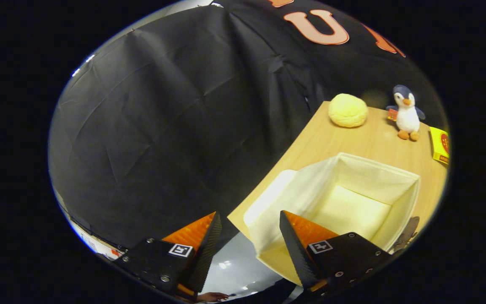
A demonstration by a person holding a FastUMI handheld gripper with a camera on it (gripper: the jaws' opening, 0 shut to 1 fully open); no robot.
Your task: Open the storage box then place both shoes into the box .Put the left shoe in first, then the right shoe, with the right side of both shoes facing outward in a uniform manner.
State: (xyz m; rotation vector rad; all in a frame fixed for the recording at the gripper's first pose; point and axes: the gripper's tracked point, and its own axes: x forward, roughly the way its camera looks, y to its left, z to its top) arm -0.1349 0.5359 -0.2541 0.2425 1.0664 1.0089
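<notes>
Your hand-held gripper [249, 219] hangs with fingers spread wide and empty, at the near corner of the open storage box [378, 175] on the tabletop [310, 139].

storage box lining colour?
Cream-white fabric, plain, seen in the gripper view: the storage box sits open and empty just ahead of the open claw.

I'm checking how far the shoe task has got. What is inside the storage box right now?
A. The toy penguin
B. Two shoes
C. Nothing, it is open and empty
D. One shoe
C: the storage box stands open on the table with its pale floor bare, the toy penguin stands on the table beyond it, and the gripper has its fingers apart, holding nothing.
</notes>
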